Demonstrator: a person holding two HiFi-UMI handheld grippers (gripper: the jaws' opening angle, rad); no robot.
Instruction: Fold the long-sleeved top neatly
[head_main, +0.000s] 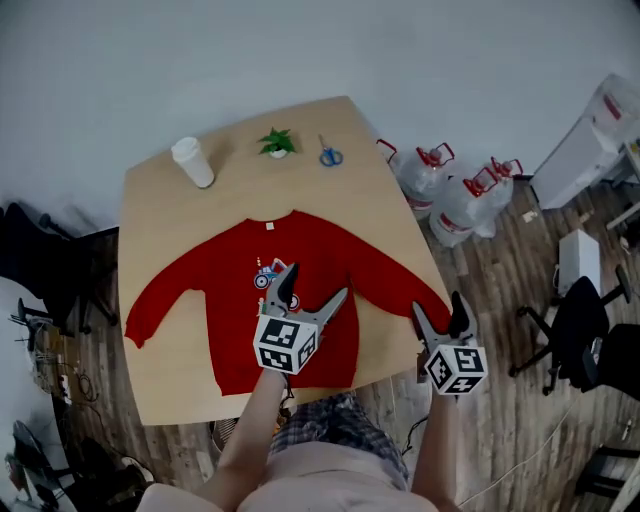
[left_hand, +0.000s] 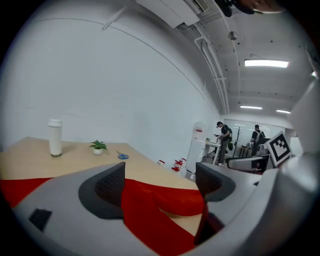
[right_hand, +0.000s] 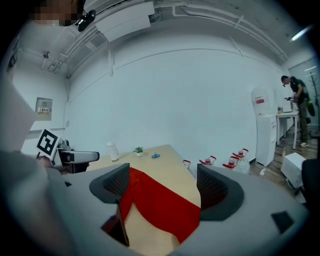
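Note:
The red long-sleeved top (head_main: 250, 330) lies flat, front up, on the wooden table (head_main: 160, 215), with both sleeves spread out to the sides. My left gripper (head_main: 313, 288) hovers over the lower right part of the body, jaws open. In the left gripper view the left gripper (left_hand: 160, 182) has red cloth (left_hand: 150, 210) below the gap, and nothing is pinched. My right gripper (head_main: 440, 312) hangs open above the right sleeve's cuff at the table's right edge. In the right gripper view the right gripper (right_hand: 162, 182) looks along the sleeve (right_hand: 160, 205), which lies untouched under it.
At the far side of the table stand a white cup (head_main: 193, 162), a small potted plant (head_main: 277, 142) and blue scissors (head_main: 330, 156). Water jugs (head_main: 440, 185) sit on the floor to the right, near office chairs (head_main: 585, 325). People (left_hand: 225, 137) stand far off.

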